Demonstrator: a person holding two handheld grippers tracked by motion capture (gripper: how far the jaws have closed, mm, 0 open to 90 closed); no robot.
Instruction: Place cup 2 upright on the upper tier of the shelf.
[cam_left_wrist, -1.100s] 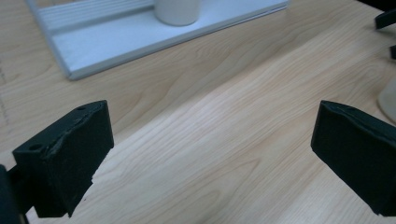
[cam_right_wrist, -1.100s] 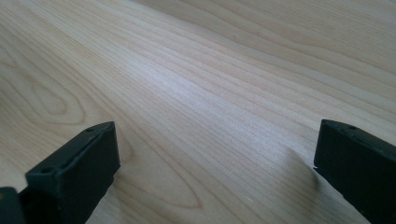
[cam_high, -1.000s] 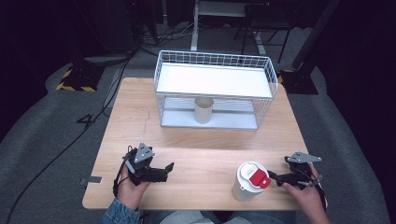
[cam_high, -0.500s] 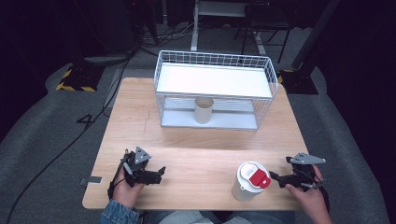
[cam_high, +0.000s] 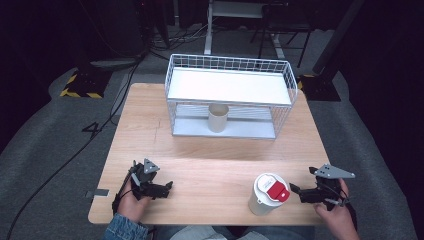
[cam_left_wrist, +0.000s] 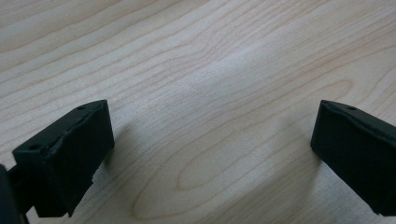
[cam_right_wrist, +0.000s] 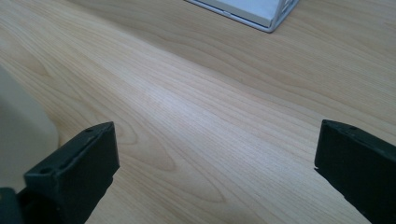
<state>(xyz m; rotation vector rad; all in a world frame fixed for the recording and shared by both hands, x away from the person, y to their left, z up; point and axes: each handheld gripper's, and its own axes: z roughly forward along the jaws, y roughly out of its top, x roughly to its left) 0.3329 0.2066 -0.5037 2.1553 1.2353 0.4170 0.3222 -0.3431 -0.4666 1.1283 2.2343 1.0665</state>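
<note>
Wooden table (cam_high: 210, 165), lidded cup (cam_high: 267, 194) just left of right tool (cam_high: 296, 190)

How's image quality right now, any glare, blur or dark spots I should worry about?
High view: the table is evenly lit with no glare, the surroundings fall into near-black, and the picture is soft. Left gripper view: wood grain is sharp, the jaws cast soft shadows. Right gripper view: the cup at the left edge is a close, blurred pale mass.

White lidded cup (cam_high: 266, 194), red tab on lid, upright, table's near edge.
</note>
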